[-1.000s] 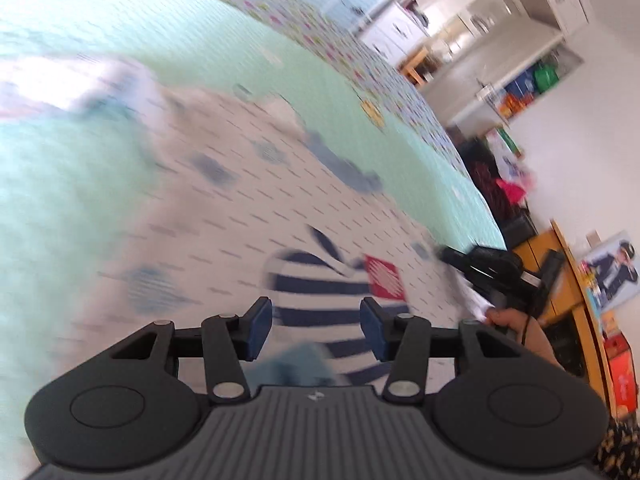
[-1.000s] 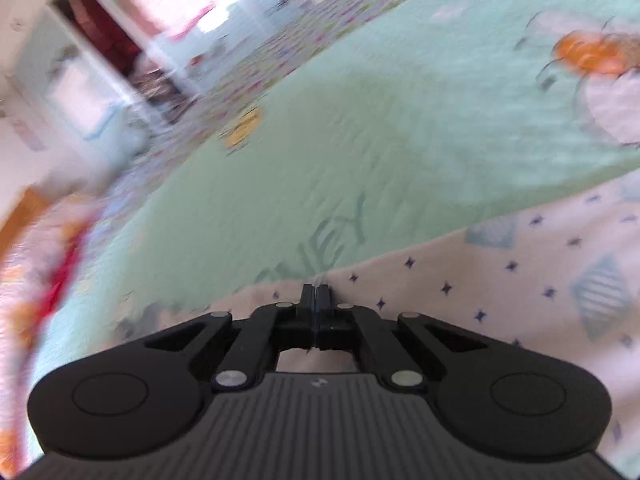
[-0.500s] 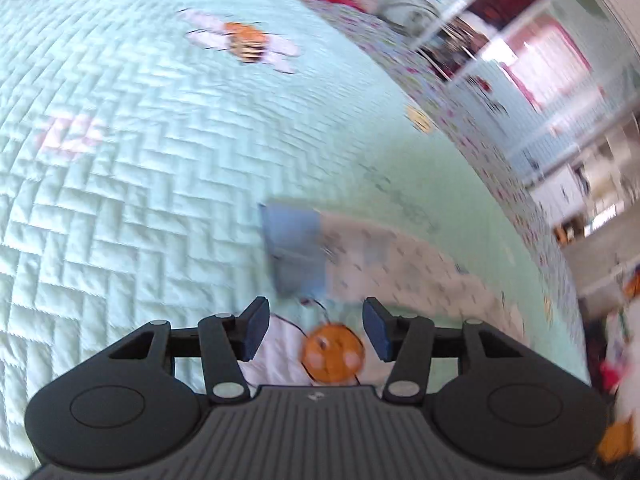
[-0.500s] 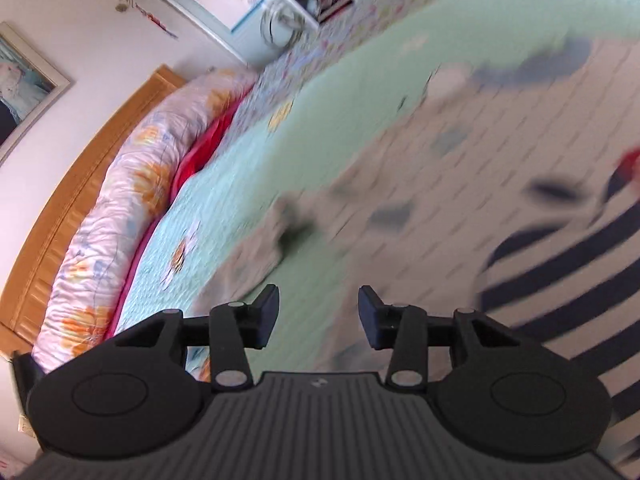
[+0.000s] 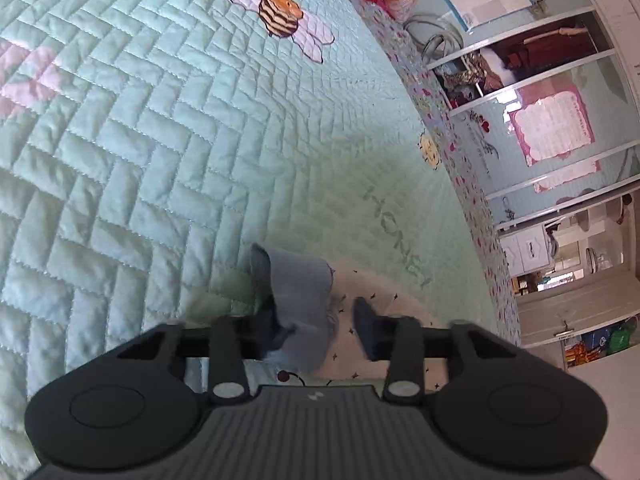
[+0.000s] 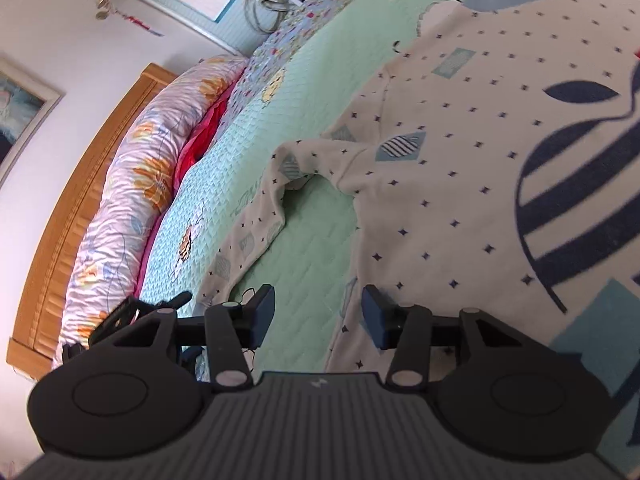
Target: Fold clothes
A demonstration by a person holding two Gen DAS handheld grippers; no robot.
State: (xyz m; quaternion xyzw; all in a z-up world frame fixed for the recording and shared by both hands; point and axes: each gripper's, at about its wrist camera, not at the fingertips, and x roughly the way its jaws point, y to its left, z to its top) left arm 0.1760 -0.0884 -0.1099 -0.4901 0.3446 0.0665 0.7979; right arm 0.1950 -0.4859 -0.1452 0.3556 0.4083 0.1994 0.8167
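In the left wrist view, the green quilt (image 5: pixel 168 152) is filling the left and middle of the frame, with a bee patch (image 5: pixel 280 4) at the upper middle. At the lower middle the left claw (image 5: pixel 316 316) is standing spread, its fingers either side of a blue cuff (image 5: pixel 300 284) at the sleeve end; half a second ago that cuff was lying further ahead of the fingers, so the claw has been closing in on it. Whether the cuff is touching a pad is hard to tell through the blur. In the right wrist view, a headboard (image 6: pixel 80 184) and a flowered duvet (image 6: pixel 132 184) are running down the left edge. At the middle the sleeve (image 6: pixel 264 208) is lying bent on the quilt, and the sweater (image 6: pixel 460 160), cream with a navy striped figure, is lying spread across the right side. The right claw (image 6: pixel 318 316) is spread at the lower middle, over the sweater's side edge; a second ago it was pressed together, so it has let go. Judging from this, the left claw is being readied to pinch the cuff and carry the sleeve over the body, though how many folds are already in the garment cannot be told.
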